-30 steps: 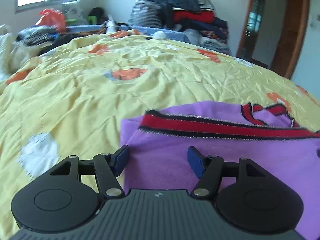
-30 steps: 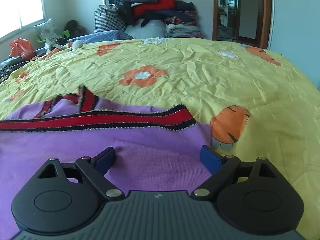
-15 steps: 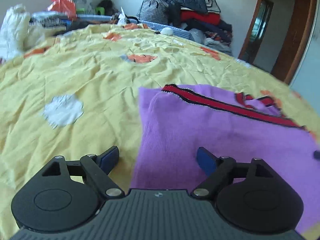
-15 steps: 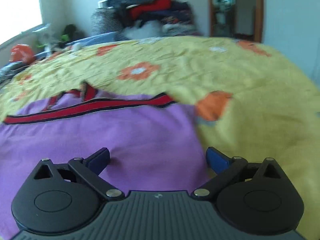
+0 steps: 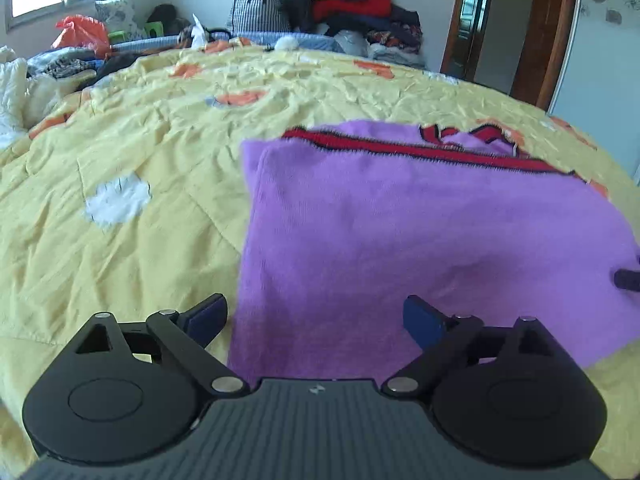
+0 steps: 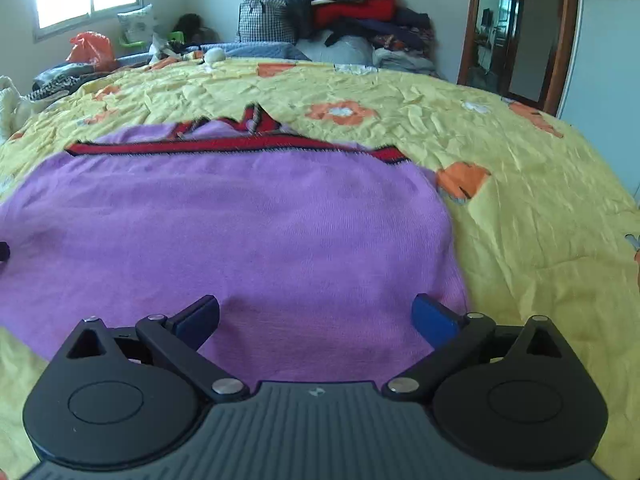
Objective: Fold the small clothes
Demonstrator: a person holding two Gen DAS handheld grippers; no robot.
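- Left wrist view: our left tongs [image 5: 316, 316] are wide and opening further, nothing pinched. The purple sweater [image 5: 420, 240] lies flat on the yellow bedspread [image 5: 120, 152], its left edge running up between our pads; the left pad sits over bare bedspread, the right over the knit.
- The red-and-black trim [image 5: 420, 150] runs across the far edge, well ahead of us.
- Right wrist view: our right tongs [image 6: 316, 318] stand spread wide and empty, both pads over the sweater's near right corner.
- Beyond the bed, a clothes pile [image 6: 352, 12] sits against the wall.
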